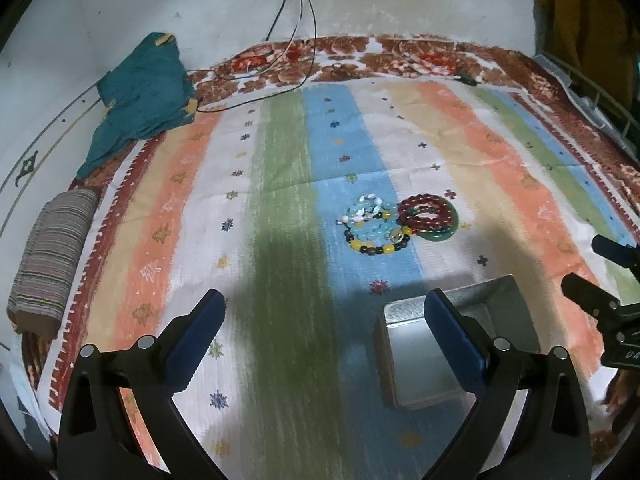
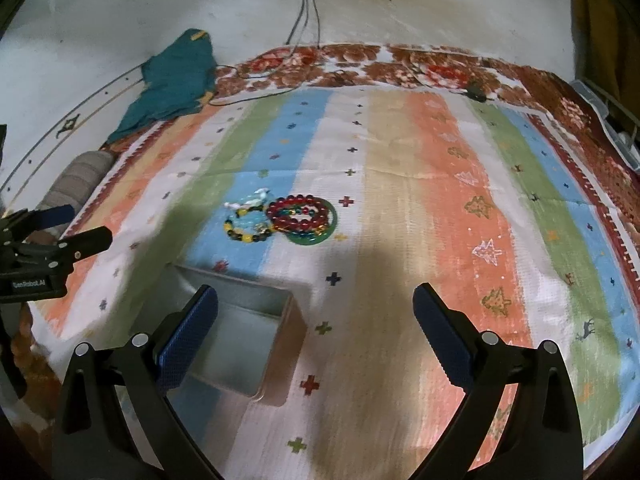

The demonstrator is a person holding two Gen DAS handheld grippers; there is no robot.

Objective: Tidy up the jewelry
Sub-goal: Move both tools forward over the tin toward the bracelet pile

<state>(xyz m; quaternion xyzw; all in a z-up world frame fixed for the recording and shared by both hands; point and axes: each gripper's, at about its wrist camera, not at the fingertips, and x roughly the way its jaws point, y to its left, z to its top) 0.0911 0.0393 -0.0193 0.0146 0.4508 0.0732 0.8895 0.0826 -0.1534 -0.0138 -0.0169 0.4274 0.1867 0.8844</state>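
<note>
A heap of bead bracelets lies on the striped cloth: a red bead bracelet [image 1: 429, 209] [image 2: 303, 214] over a green bangle [image 1: 440, 234] [image 2: 316, 239], and beside them a yellow-and-black bead bracelet [image 1: 376, 246] [image 2: 245, 235] with pale blue and white pieces. An open metal tin [image 1: 416, 360] [image 2: 248, 344] sits nearer than the heap. My left gripper [image 1: 326, 320] hovers open above the cloth, left of the tin. My right gripper [image 2: 316, 312] hovers open, right of the tin. Each gripper shows at the edge of the other's view, left gripper [image 2: 68, 226], right gripper [image 1: 588, 264].
A striped cloth [image 1: 280, 200] covers a floral blanket [image 1: 400, 56]. A teal garment [image 1: 144, 96] and a rolled striped fabric [image 1: 52, 260] lie at the far left. Cables [image 1: 296, 20] hang down the back wall onto the blanket.
</note>
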